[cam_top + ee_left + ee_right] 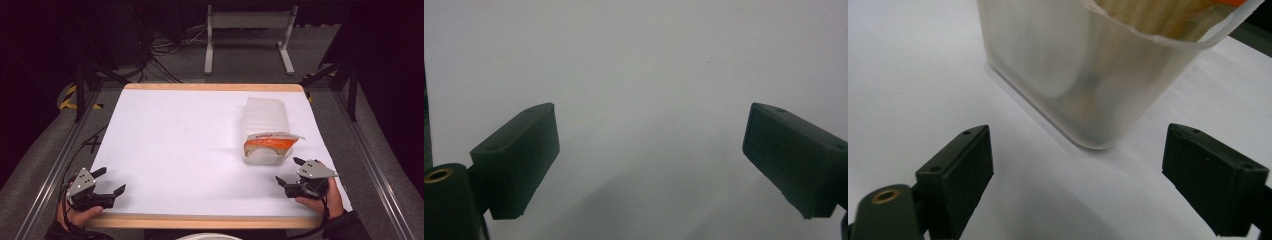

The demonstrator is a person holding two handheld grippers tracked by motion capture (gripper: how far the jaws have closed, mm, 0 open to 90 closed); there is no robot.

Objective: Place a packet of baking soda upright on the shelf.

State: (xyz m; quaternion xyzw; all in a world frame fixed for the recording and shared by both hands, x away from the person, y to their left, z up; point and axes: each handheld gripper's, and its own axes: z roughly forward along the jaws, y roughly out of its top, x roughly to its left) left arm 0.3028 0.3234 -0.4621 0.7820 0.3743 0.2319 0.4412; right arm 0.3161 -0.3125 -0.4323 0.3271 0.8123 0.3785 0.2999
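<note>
1. Right hand-held gripper (pixel 294 173): jaws spread wide, empty, parked just short of the translucent plastic container (pixel 266 131). Looks like a pre-grasp line-up on its near end.
2. Left hand-held gripper (pixel 109 183): also wide and empty, at the near-left bench (pixel 170 140) corner, well apart from the container. Probably idle.
3. Container sits right of centre on the bench, an orange-and-white packet (pixel 270 141) inside at its near end.
4. Count: 2 grippers, 1 container, 1 packet.
</note>
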